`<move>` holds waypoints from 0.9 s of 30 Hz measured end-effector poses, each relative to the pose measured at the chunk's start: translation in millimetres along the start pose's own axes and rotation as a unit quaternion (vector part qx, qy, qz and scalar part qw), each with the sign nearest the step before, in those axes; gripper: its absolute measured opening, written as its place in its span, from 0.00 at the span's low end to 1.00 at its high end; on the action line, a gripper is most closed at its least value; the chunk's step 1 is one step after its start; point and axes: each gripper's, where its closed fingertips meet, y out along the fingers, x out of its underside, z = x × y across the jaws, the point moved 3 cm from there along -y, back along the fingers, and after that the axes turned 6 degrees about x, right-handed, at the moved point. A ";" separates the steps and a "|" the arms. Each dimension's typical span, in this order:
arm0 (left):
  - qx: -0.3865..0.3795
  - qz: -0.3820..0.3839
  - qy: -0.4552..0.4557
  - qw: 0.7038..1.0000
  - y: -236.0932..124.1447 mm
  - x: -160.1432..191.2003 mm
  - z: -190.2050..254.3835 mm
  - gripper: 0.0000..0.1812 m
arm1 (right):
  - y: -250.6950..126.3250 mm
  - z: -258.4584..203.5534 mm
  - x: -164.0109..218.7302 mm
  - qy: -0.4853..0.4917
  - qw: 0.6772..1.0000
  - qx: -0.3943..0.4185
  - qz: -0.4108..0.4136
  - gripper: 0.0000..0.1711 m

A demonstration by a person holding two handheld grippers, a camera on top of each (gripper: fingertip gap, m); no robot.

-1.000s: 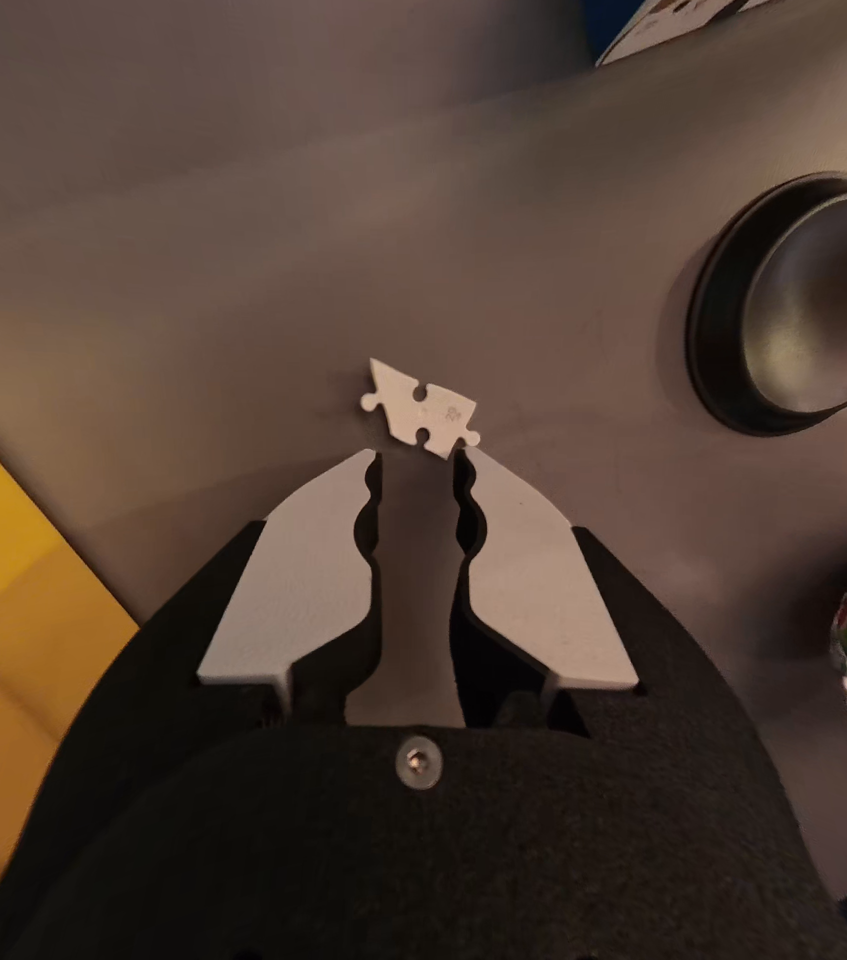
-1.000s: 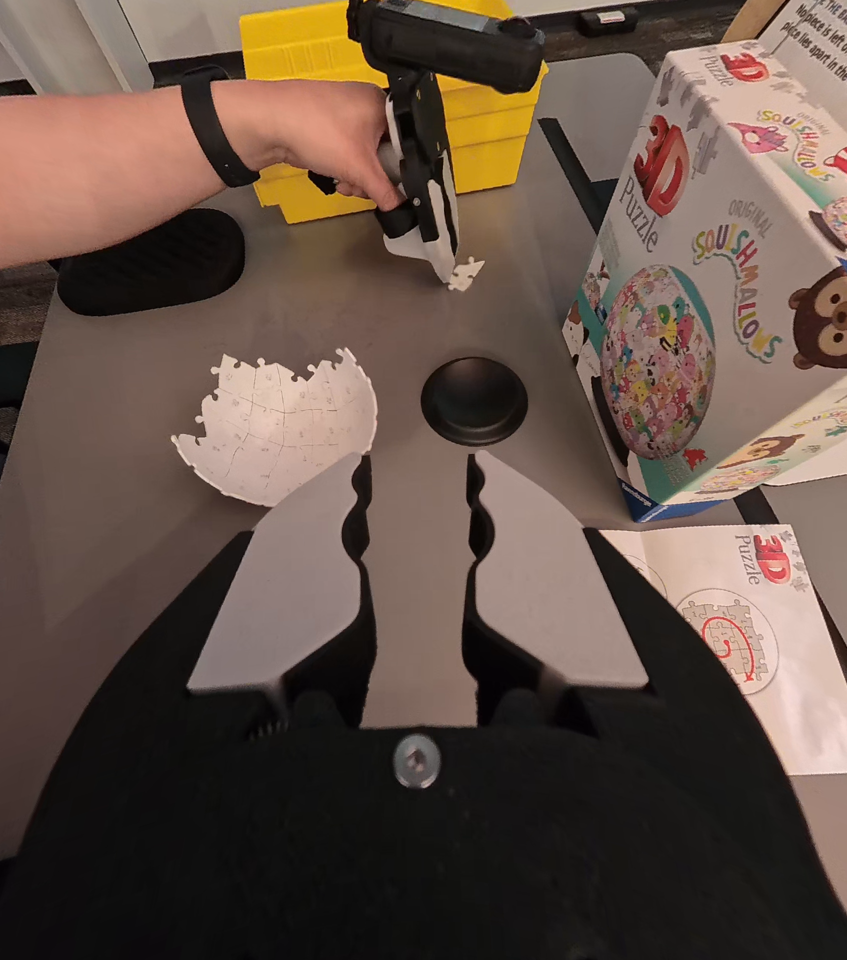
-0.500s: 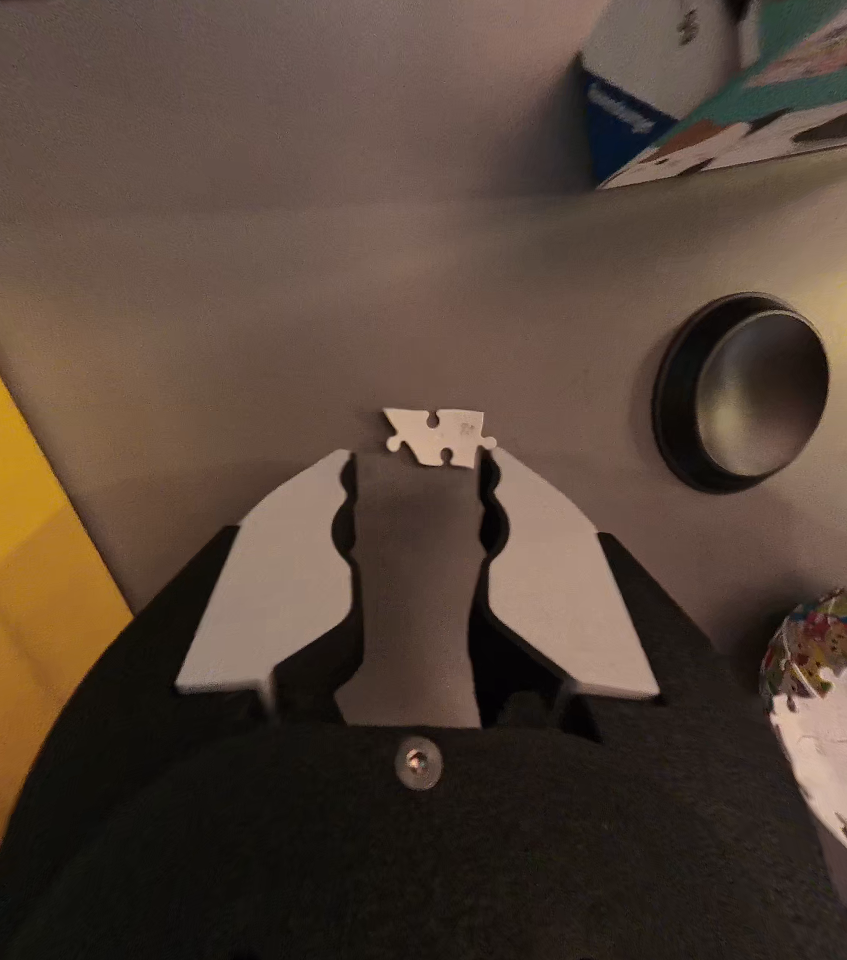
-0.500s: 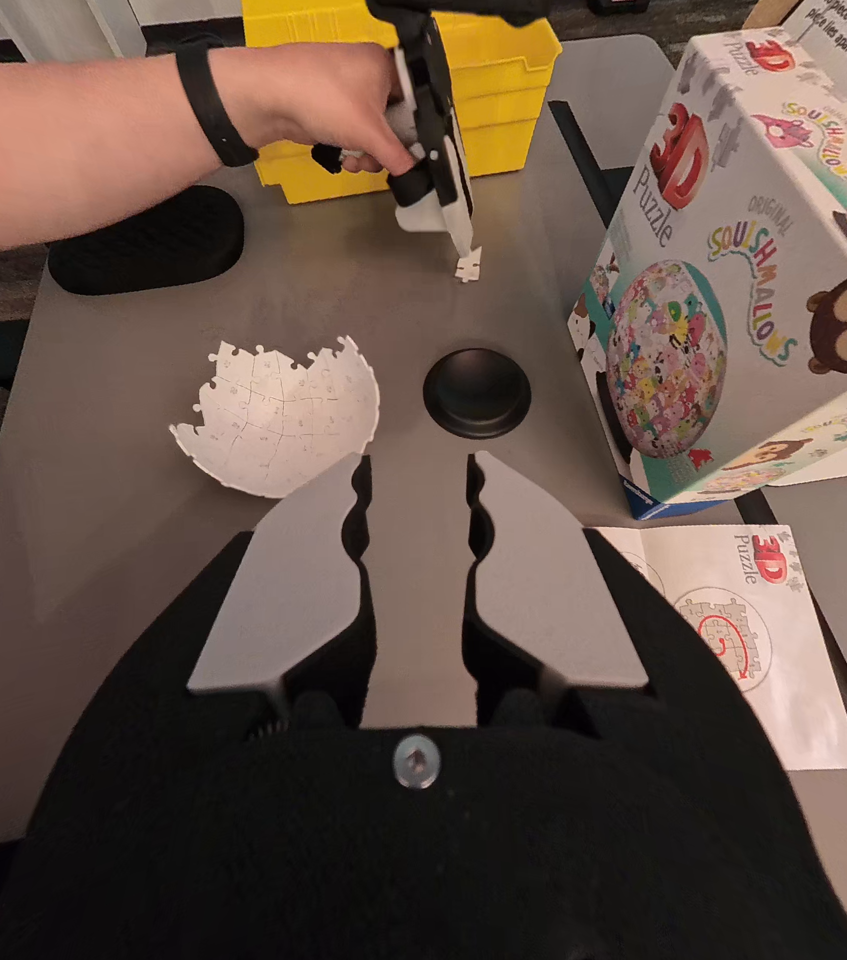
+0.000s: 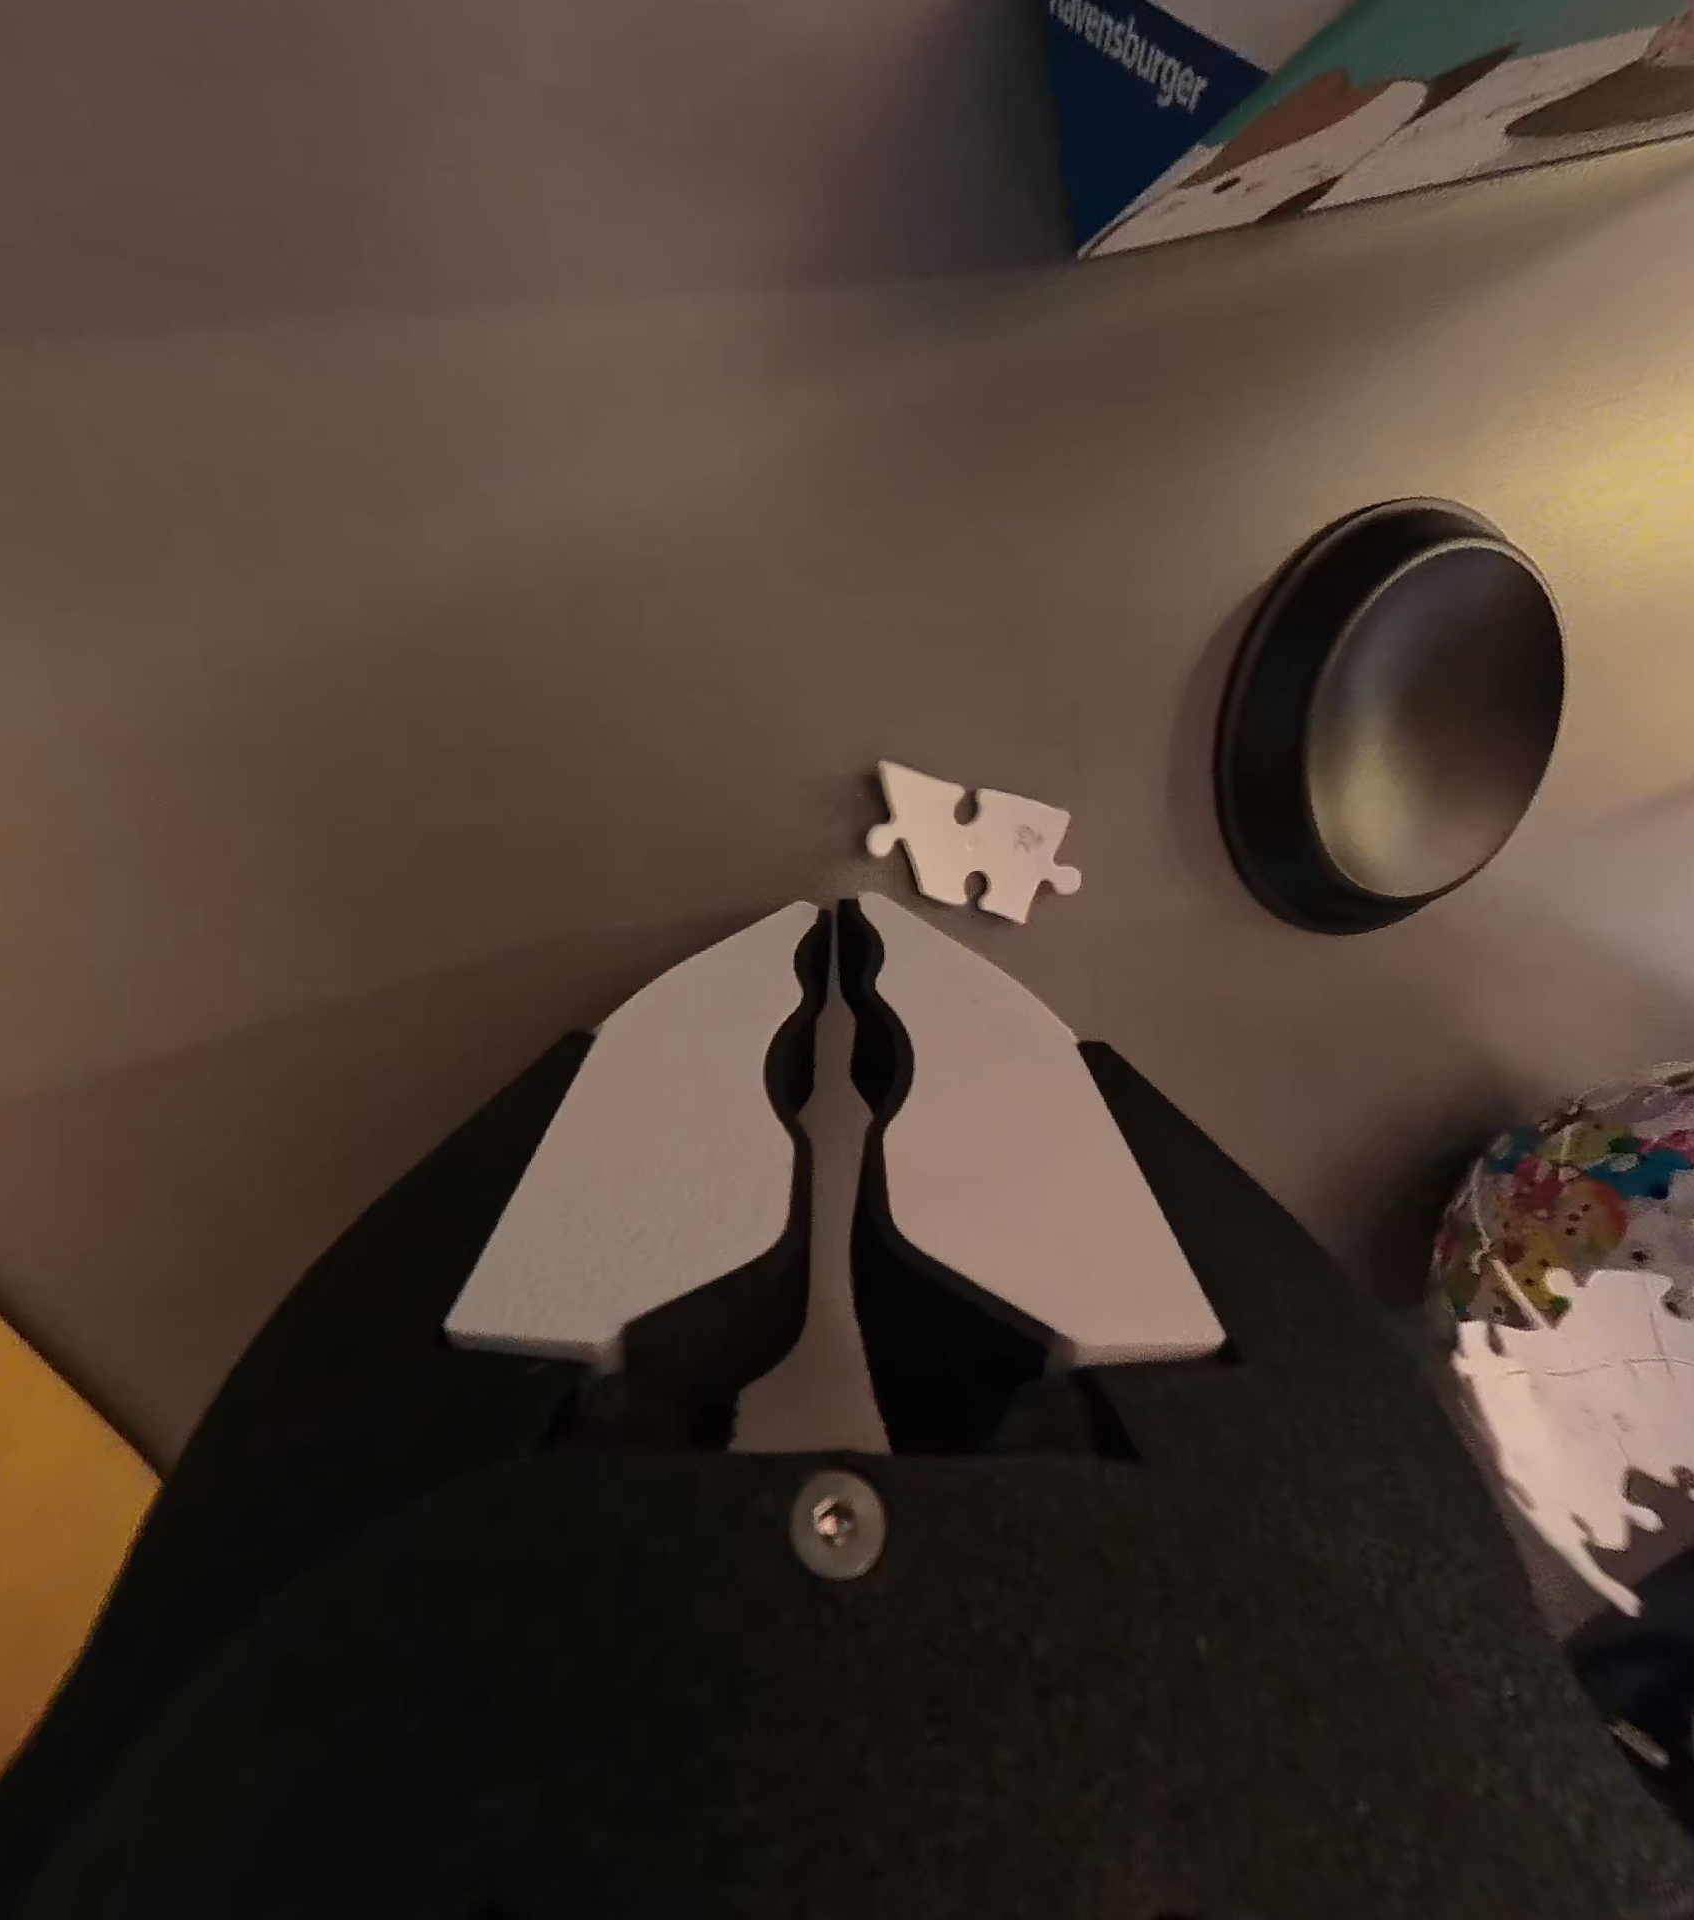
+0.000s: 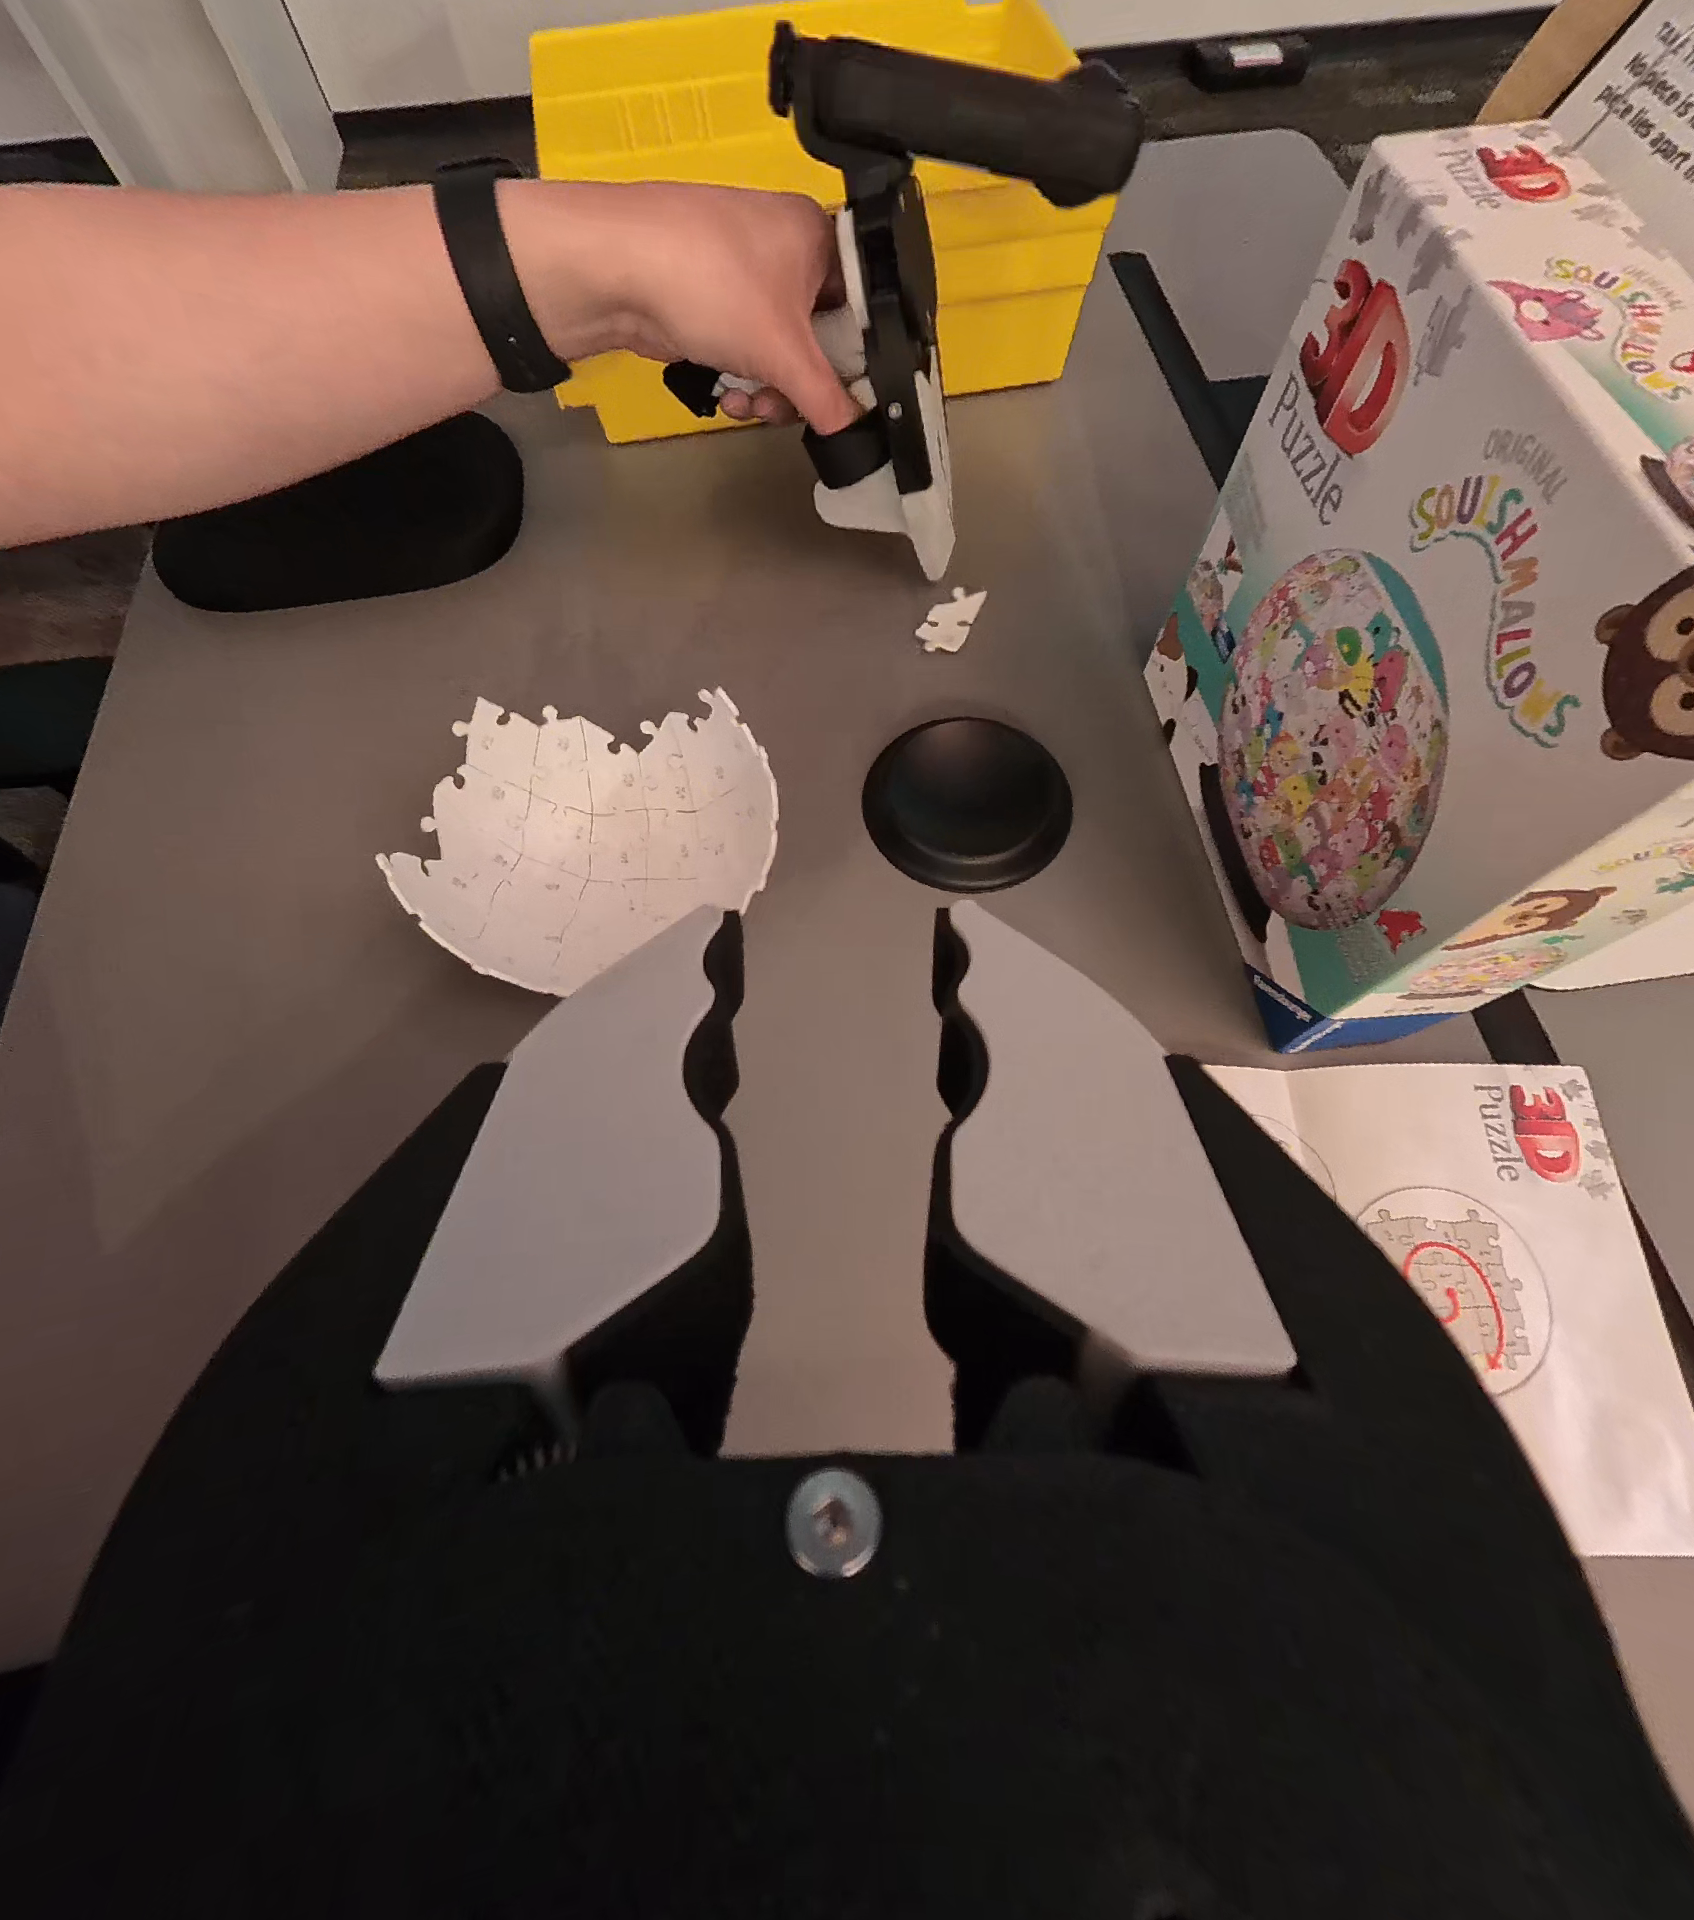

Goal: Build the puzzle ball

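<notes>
The left gripper (image 5: pixel 835 906) is hovering with its tips pressed together on nothing, just short of the joined white pieces (image 5: pixel 974 840), which are lying flat on the grey table (image 5: pixel 510 582) beside the black stand (image 5: pixel 1394 717). A hand (image 6: pixel 718 301) is gripping its handle in front of the yellow bin (image 6: pixel 677 114). The right gripper (image 6: pixel 838 920) is waiting with its fingers spread and empty, nearer the table's front edge. The half-built shell (image 6: pixel 594 842) is sitting left of the stand, open side up. The box (image 6: pixel 1508 582) is standing at the right, with the leaflet (image 6: pixel 1508 1299) lying before it.
</notes>
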 end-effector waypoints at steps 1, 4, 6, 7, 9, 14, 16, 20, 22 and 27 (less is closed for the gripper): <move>-0.005 0.012 0.006 1.000 -1.9 -1.3 -1.4 0.07 | 0.7 0.7 1.1 0.003 1.000 -0.001 -0.001 0.21; 0.017 0.043 0.011 0.999 -1.9 -5.8 2.6 0.23 | 4.0 -0.1 3.5 0.005 1.000 -0.007 -0.007 0.21; 0.037 0.057 0.012 0.998 0.6 -9.4 10.1 0.31 | 6.5 -1.7 3.8 0.003 1.000 -0.011 -0.011 0.21; 0.035 0.057 0.015 0.998 2.2 -10.6 12.5 0.32 | 7.8 -2.6 3.9 0.001 1.000 -0.012 -0.013 0.21; 0.014 0.048 0.013 0.999 4.7 -12.5 15.0 0.33 | 9.8 -4.4 4.3 -0.003 1.000 -0.014 -0.019 0.21; -0.082 -0.010 0.029 0.996 12.9 -15.3 18.0 0.30 | 12.0 -7.9 4.2 -0.013 0.999 -0.014 -0.027 0.21; -0.123 -0.039 0.046 0.991 15.6 -14.9 18.5 0.29 | 12.3 -8.3 4.2 -0.015 0.999 -0.012 -0.030 0.21; -0.148 -0.074 0.067 0.984 19.7 -12.8 26.5 0.19 | 12.7 -7.0 8.3 -0.019 0.999 -0.003 -0.045 0.21; -0.154 -0.086 0.091 0.980 20.5 -10.3 30.8 0.12 | 12.9 -6.9 9.1 -0.019 0.999 -0.002 -0.046 0.21; -0.150 -0.073 0.097 0.981 17.7 1.2 35.2 0.12 | 14.4 -10.6 6.1 -0.021 0.999 -0.013 -0.034 0.21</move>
